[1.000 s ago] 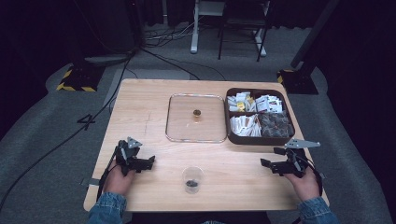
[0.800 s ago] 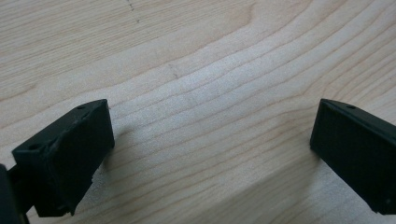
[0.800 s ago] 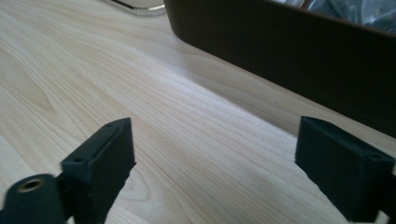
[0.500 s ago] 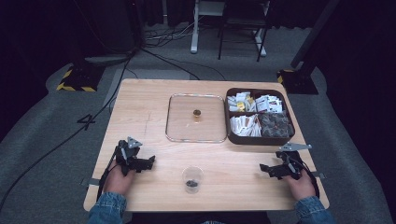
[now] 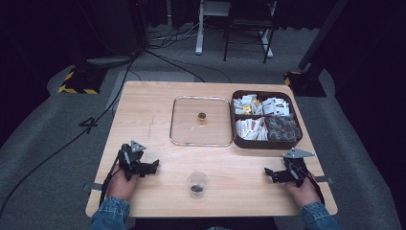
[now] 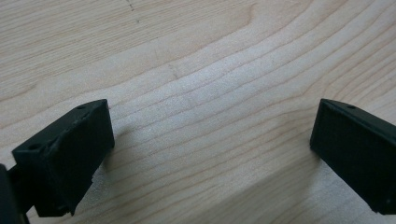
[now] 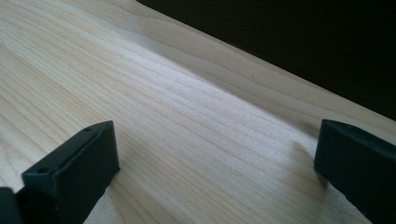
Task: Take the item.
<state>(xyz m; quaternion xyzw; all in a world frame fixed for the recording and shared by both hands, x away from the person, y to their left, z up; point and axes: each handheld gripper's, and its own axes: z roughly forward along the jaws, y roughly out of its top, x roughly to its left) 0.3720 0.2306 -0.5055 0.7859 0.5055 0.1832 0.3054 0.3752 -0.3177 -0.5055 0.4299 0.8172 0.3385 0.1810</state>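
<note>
Near the front left corner of the wooden table (image 5: 143,110), the left gripper (image 5: 152,167) rests low over the wood with its jaws spread wide and nothing between them; its own view looks down on bare grain between the two black pads (image 6: 70,158). Just to its right, close to the middle of the front edge, stands the small clear plastic cup (image 5: 197,183) with something dark in its bottom. It is the nearest thing to both grippers. I judge it light and thin-walled, easy to crush or tip, so a gentle pinch across the wall near mid-height would suit better than a grab at the rim. Further back, at the table's centre, lies a clear square lid (image 5: 182,136) with a small brown knob (image 5: 201,116), and right of it, touching or almost so, a dark compartment box (image 5: 265,143) of packets. Near the front right corner the right gripper (image 5: 269,174) also sits wide open and empty, facing the cup
</note>
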